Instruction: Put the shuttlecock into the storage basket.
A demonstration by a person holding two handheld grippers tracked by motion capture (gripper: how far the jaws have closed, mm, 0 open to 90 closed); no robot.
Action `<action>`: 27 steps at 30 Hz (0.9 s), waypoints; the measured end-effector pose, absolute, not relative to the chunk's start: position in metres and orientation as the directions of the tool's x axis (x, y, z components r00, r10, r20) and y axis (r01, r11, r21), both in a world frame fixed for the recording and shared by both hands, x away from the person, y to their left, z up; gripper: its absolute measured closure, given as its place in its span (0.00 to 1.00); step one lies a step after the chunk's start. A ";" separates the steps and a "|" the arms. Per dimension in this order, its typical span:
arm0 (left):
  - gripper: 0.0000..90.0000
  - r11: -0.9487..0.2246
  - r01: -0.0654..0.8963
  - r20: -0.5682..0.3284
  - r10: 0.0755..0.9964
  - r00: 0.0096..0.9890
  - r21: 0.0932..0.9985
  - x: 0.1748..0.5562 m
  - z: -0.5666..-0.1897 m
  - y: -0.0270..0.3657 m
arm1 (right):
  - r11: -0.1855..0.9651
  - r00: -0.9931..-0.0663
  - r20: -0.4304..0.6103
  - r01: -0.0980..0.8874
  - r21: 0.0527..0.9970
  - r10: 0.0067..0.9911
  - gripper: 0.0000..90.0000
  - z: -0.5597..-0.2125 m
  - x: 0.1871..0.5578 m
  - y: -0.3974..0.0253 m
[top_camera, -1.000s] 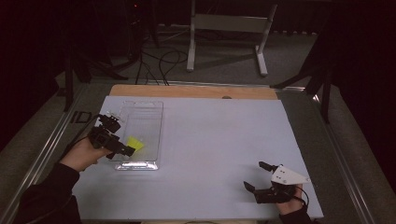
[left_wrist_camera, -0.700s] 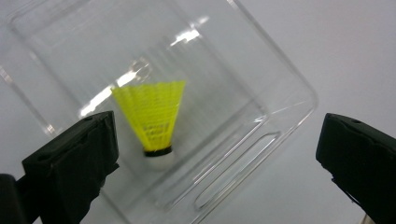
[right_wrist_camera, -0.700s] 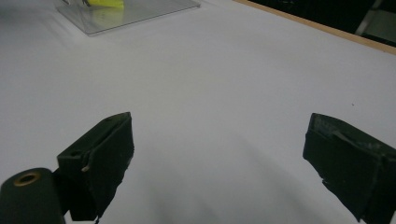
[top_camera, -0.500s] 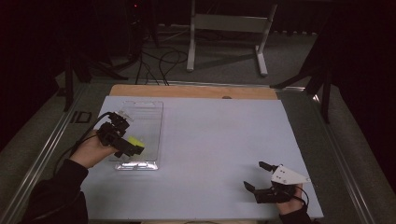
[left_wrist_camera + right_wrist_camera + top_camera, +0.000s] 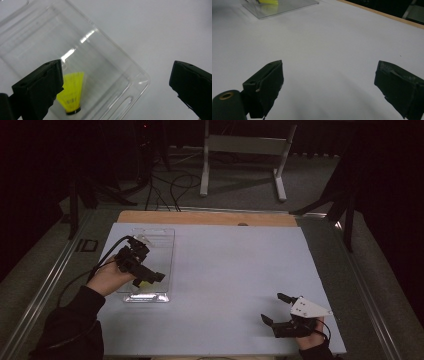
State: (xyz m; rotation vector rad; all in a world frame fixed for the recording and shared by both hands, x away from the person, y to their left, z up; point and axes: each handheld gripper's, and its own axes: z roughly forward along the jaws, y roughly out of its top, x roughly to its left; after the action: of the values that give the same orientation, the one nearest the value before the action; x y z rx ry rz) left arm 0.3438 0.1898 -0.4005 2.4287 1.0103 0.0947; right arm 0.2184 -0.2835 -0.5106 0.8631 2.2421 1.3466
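While the right gripper (image 5: 278, 309) keeps resting with fingers apart near the table's (image 5: 230, 270) near edge, the left gripper (image 5: 148, 276) has moved farther over the clear tray (image 5: 162, 240), fingers apart above the yellow shuttlecock (image 5: 70, 93) lying inside the tray's near end.

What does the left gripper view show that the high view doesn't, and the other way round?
The left gripper view shows the yellow shuttlecock close up, with its dark base, lying in the clear tray between the open left tongs. The high view adds the whole table, both hands, the open right tongs resting far from the tray, and a stand on the floor behind. Both show tray, shuttlecock and left tongs.
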 end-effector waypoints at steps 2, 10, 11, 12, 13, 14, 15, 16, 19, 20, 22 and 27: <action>0.00 -0.604 0.634 -0.120 0.671 0.731 0.483 0.345 -0.398 0.185 | 0.351 -0.737 -0.012 0.307 0.885 0.676 0.10 -0.511 0.218 -0.283; 0.00 -0.635 0.584 -0.127 0.615 0.778 0.506 0.346 -0.392 0.163 | 0.351 -0.738 -0.012 0.306 0.885 0.675 0.10 -0.511 0.218 -0.284; 0.00 -0.642 0.572 -0.122 0.604 0.787 0.511 0.345 -0.392 0.157 | 0.352 -0.738 -0.013 0.307 0.884 0.675 0.10 -0.510 0.218 -0.284; 0.00 -0.642 0.572 -0.122 0.604 0.787 0.511 0.345 -0.392 0.157 | 0.352 -0.738 -0.013 0.307 0.884 0.675 0.10 -0.510 0.218 -0.284; 0.00 -0.650 0.557 -0.119 0.590 0.798 0.517 0.345 -0.391 0.151 | 0.353 -0.738 -0.013 0.307 0.884 0.675 0.10 -0.510 0.218 -0.284; 0.00 -0.650 0.557 -0.119 0.590 0.798 0.517 0.345 -0.391 0.151 | 0.353 -0.738 -0.013 0.307 0.884 0.675 0.10 -0.510 0.218 -0.284; 0.00 -0.658 0.543 -0.116 0.576 0.809 0.522 0.344 -0.391 0.145 | 0.353 -0.737 -0.012 0.308 0.884 0.675 0.10 -0.510 0.218 -0.283; 0.00 -0.658 0.543 -0.116 0.576 0.809 0.522 0.344 -0.391 0.145 | 0.353 -0.737 -0.012 0.308 0.884 0.675 0.10 -0.510 0.218 -0.283; 0.00 -0.675 0.513 -0.109 0.546 0.831 0.531 0.343 -0.391 0.134 | 0.353 -0.738 -0.013 0.307 0.884 0.675 0.10 -0.510 0.218 -0.284; 0.00 -0.675 0.513 -0.109 0.546 0.831 0.531 0.343 -0.391 0.134 | 0.353 -0.738 -0.013 0.307 0.884 0.675 0.10 -0.510 0.218 -0.284; 0.00 -0.677 0.498 -0.108 0.532 0.840 0.541 0.342 -0.391 0.129 | 0.354 -0.738 -0.015 0.306 0.884 0.675 0.10 -0.510 0.218 -0.284; 0.00 -0.693 0.458 -0.108 0.486 0.867 0.557 0.338 -0.392 0.110 | 0.352 -0.737 -0.015 0.304 0.885 0.676 0.10 -0.510 0.218 -0.284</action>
State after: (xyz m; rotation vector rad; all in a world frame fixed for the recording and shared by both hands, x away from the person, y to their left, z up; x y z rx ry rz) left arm 0.3375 0.1098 -0.3917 2.4457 0.6829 0.0636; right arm 0.2176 -0.2840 -0.5097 0.8599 2.2412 1.3452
